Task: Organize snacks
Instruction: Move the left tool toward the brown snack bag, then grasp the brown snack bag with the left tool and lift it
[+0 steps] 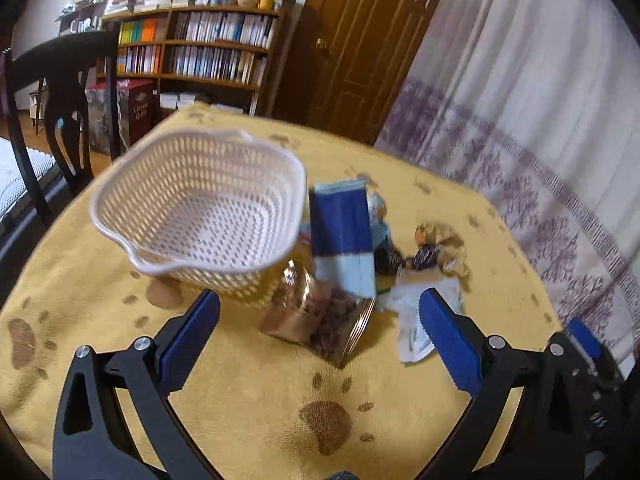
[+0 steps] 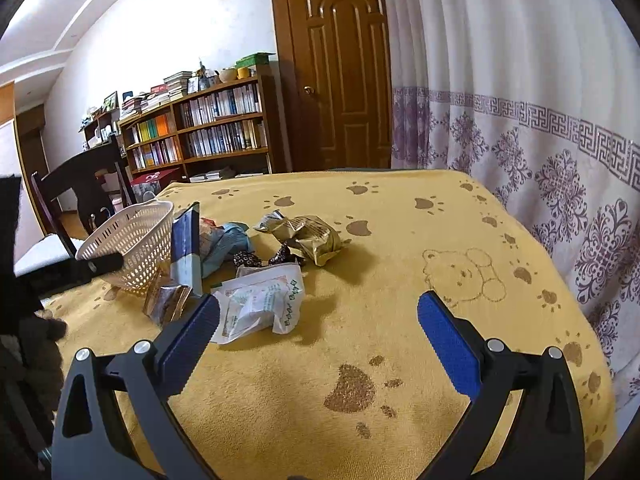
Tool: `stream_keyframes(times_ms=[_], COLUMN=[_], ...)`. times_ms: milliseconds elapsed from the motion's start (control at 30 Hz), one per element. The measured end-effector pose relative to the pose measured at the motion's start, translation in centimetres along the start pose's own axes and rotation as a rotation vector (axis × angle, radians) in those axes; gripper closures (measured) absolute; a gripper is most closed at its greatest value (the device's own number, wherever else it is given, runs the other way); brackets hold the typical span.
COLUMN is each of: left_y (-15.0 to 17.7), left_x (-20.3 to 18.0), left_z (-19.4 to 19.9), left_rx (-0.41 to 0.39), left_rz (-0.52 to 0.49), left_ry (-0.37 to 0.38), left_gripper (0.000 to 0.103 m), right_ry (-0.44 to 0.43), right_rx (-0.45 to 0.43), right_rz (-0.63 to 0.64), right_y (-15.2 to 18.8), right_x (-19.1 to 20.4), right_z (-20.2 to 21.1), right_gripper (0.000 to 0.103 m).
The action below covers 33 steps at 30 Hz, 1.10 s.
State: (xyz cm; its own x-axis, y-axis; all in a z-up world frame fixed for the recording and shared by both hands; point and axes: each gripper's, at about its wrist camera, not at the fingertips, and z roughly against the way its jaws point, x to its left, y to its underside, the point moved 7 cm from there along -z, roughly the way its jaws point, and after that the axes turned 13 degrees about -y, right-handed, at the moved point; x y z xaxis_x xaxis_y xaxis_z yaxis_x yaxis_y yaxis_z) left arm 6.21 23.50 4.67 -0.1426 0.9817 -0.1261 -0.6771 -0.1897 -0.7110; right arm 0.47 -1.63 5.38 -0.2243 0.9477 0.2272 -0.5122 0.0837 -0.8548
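An empty white lattice basket [image 1: 200,204] [image 2: 132,248] sits on the yellow cloth at the left. Beside it stands a blue and pale packet [image 1: 344,240] [image 2: 186,248]. A clear bag of brown snacks [image 1: 320,320] [image 2: 166,300] lies in front of the packet, between the fingers of my open left gripper [image 1: 320,308] and a little beyond their tips. A white crumpled packet [image 1: 416,320] [image 2: 260,300], dark wrapped candies [image 1: 424,258] [image 2: 264,258] and a gold wrapper [image 2: 312,240] lie to the right. My right gripper [image 2: 320,308] is open above bare cloth, its left finger near the white packet.
The table [image 2: 400,320] wears a yellow towel with paw prints. A patterned curtain [image 2: 540,140] hangs along its right edge. A dark chair [image 1: 68,80] stands behind the basket, with a bookshelf [image 2: 208,132] and a wooden door [image 2: 340,72] further back.
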Motion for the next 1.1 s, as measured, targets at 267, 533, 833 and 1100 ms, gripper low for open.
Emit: stream_keyframes(times_ms=[267, 533, 833, 1100], left_y=[2.4, 2.5, 2.8, 3.8], left_x=[-3.2, -3.1, -3.0, -2.6], left_z=[-3.8, -7.8, -8.8, -5.9], left_rx=[0.050, 0.098, 0.120, 0.101], left_rz=[-0.121, -0.177, -0.211, -0.219], left_ry=[-0.006, -0.065, -0.077, -0.062], left_gripper=[0.002, 0.002, 0.023, 0.039], right_ry=[0.003, 0.001, -0.006, -0.009], right_rx=[0.022, 0.040, 0.075, 0.112], right_rz=[-0.038, -0.038, -0.038, -0.053], right_y=[0.4, 0.7, 1.6, 2.6], right_x=[-1.0, -1.0, -0.9, -1.0], right_z=[-0.7, -1.3, -2.3, -3.6], right_gripper=[0.005, 0.005, 0.005, 0.005])
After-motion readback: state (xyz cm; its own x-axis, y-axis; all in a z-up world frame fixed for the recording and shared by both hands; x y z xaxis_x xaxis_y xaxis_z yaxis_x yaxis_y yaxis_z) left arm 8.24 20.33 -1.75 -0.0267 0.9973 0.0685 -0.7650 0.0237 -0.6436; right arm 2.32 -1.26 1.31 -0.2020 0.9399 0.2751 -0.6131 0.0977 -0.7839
